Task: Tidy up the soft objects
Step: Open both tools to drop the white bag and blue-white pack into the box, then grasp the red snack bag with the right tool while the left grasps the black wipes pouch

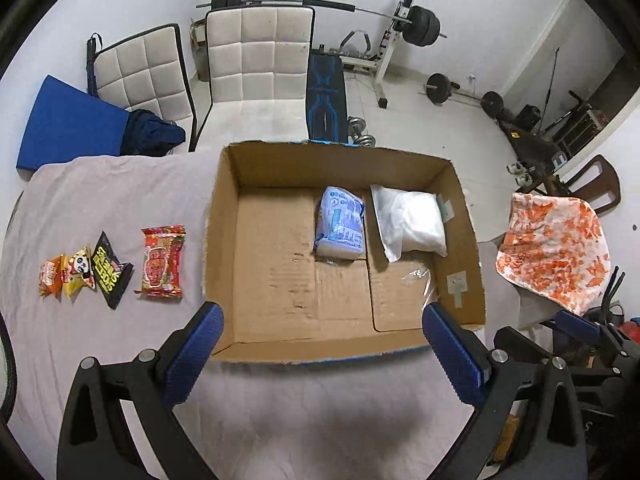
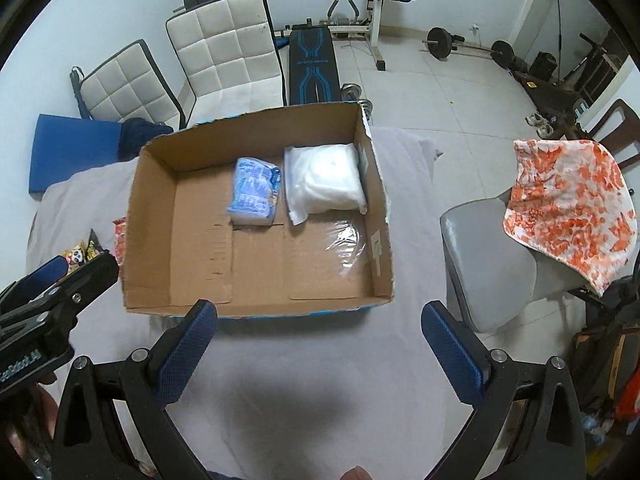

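both jaws gape empty, left gripper (image 1: pixel 320 344) and right gripper (image 2: pixel 320 334) poised before the cardboard box (image 1: pixel 224 216), where a blue pack (image 1: pixel 340 222) and white bag (image 1: pixel 416 222) sit tidily toward two o'clock, likely leaving room for the snack packets (image 1: pixel 162 262) at nine o'clock.

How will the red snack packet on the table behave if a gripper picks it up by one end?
The red snack packet looks like thin, glossy film, so it may slip between the pads. It lies flat and looks puffy, so probably light and likely to sag or crumple. The left gripper is open, holding nothing.

Each tool (image 1: pixel 320 344) (image 2: pixel 318 340): black frame, silver screws, blue textured pads (image 2: pixel 188 350); white lettering, seemingly illegible.
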Motion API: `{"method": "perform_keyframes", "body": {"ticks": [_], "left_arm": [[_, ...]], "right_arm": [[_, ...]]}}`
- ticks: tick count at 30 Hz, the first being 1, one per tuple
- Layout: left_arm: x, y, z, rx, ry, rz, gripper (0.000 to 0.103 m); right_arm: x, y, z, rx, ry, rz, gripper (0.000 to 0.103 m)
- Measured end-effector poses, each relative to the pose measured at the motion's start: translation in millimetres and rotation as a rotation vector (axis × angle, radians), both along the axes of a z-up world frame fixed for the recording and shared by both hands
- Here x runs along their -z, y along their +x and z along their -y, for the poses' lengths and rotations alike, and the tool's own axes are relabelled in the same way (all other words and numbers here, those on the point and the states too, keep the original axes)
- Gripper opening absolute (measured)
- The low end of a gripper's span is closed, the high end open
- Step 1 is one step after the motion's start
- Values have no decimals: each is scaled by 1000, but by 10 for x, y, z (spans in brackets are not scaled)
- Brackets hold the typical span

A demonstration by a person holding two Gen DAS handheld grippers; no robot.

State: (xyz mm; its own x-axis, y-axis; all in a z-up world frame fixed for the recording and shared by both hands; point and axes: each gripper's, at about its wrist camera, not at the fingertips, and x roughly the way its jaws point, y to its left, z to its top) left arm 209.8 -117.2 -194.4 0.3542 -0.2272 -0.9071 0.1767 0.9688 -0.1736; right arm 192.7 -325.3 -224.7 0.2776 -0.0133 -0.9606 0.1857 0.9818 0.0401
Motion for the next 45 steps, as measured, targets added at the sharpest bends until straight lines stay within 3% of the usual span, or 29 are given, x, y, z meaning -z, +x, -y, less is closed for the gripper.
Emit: {"method": "perform_keyframes", "body": {"ticks": [9, 18, 21, 25, 30, 34, 41, 45], "left_arm": [[-373, 41, -714, -41, -10, 37, 102], [-356, 408, -2040, -204, 38, 11, 102], [-118, 590, -2484, -267, 48, -41, 102], [435, 804, -2988, -351, 17, -178, 102], [1271, 1011, -3349, -460, -115, -397, 100], [1808, 1185, -3411, -513, -155, -513, 97], [2287, 1406, -3332, -523, -134, -600, 96], [2443, 1480, -3219, -489, -56, -604, 76]], "right_arm": [[-265, 240, -767, -56, 73, 28, 103], [-161, 855, -2256, -220, 168, -5, 103], [91, 1120, -2758, -266, 182, -58, 103], [606, 1417, -3292, -291, 209, -169, 103], [1159, 1672, -3543, -255, 184, -252, 103], [1466, 1823, -3546, -226, 173, -288, 103], [1686, 1972, -3533, -201, 151, -318, 103], [1723, 2026, -3562, -206, 146, -328, 103]]}}
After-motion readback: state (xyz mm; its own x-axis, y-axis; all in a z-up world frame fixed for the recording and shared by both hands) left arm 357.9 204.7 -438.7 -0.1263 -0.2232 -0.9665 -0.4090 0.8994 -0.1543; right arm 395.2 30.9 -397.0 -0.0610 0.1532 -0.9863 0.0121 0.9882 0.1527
